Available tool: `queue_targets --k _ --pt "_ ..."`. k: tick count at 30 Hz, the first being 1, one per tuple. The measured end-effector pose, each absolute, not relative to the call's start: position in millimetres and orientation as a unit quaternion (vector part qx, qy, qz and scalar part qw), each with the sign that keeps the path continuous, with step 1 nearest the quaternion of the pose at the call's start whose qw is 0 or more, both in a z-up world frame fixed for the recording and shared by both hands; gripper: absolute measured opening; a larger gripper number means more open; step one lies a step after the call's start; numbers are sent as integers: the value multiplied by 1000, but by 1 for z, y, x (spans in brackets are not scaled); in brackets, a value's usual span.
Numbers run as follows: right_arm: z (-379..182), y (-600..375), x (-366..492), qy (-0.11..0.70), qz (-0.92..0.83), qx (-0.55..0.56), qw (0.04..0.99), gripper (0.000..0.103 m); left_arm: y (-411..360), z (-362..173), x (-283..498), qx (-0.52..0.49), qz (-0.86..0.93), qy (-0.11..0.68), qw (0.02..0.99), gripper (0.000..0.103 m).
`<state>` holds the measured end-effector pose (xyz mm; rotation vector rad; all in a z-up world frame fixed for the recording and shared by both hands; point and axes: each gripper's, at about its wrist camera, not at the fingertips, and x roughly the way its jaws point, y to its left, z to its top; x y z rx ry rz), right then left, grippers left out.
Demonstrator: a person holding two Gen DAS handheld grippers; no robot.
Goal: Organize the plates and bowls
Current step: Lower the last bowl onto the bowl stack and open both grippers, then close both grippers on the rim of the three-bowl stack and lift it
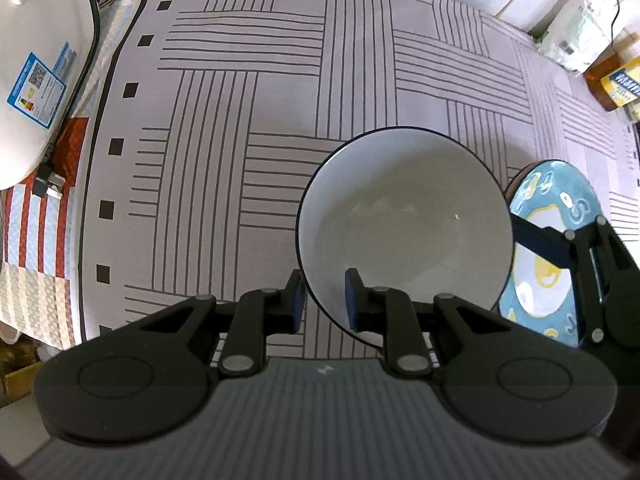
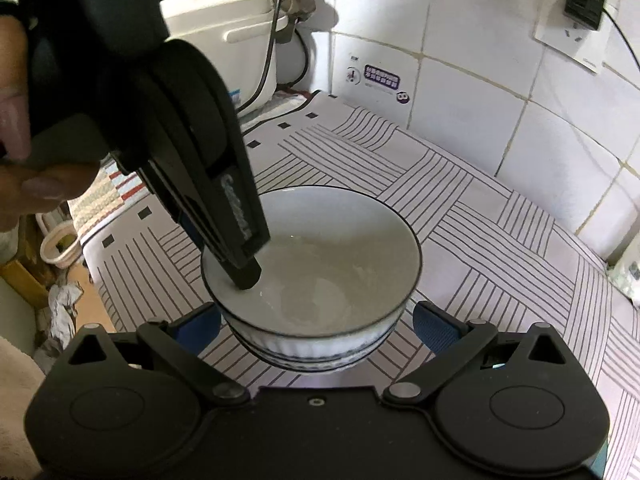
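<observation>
Two views show one white bowl with a thin dark rim. From the left wrist, the left tongs point(image 1: 325, 300) stand narrow, one blue pad outside the white bowl point(image 1: 404, 224) and one inside, the near rim between them. The pads sit close on the wall — a grip on the rim, as far as the view shows. The bowl lies over a counter point(image 1: 240, 100) covered by a pale cloth with blocks of dark lines. To its right a blue plate point(image 1: 552, 248) with a fried-egg pattern lies tilted, partly behind the right tongs point(image 1: 560, 252), whose black linkage crosses it. A white appliance point(image 1: 40, 80) with a blue label stands far left.

From the right wrist, the same bowl point(image 2: 340, 256) sits in front of the camera. It appears to rest in a second ribbed bowl point(image 2: 312, 348) with blue bands. The right tongs point(image 2: 316, 324) stand wide, blue pads either side of the stack — apart from it on the right, the left side unclear. The left tongs point(image 2: 244, 276) reach down onto the near-left rim, with a hand point(image 2: 16, 152) at the left edge. White wall tiles point(image 2: 460, 100) rise behind.
</observation>
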<state>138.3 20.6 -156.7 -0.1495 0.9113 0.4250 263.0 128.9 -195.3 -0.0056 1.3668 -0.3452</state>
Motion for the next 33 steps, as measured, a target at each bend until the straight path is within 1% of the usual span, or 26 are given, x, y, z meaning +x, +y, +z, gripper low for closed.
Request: queue_targets --k 4,5,7,16,18,21,24,28,31,33 --pt "-154 16 129 423 191 -60 884 103 132 -185 255 -15 -170 622 764 26" --pt "-152 15 126 419 187 -57 887 103 133 -181 252 -16 -174 619 766 30" --pt "-148 12 120 408 177 -49 894 103 135 -174 247 -21 -177 612 770 33" --pt "-128 3 97 377 136 -14 916 103 150 -153 223 -35 -194 585 787 34" --pt "-125 3 90 371 125 -8 920 103 155 -150 216 -40 -200 575 792 37" --pt "-125 5 76 367 106 6 924 103 164 -148 205 -52 -208 559 801 38" --pt "-128 11 59 362 91 20 927 103 174 -148 195 -74 -224 545 804 38" --pt "-128 21 27 318 54 21 946 103 187 -153 183 -104 -240 533 805 38" --pt "-132 26 11 306 48 26 951 103 194 -158 178 -119 -249 523 807 38" --pt "-137 27 7 308 55 31 949 103 199 -161 175 -127 -257 512 810 40"
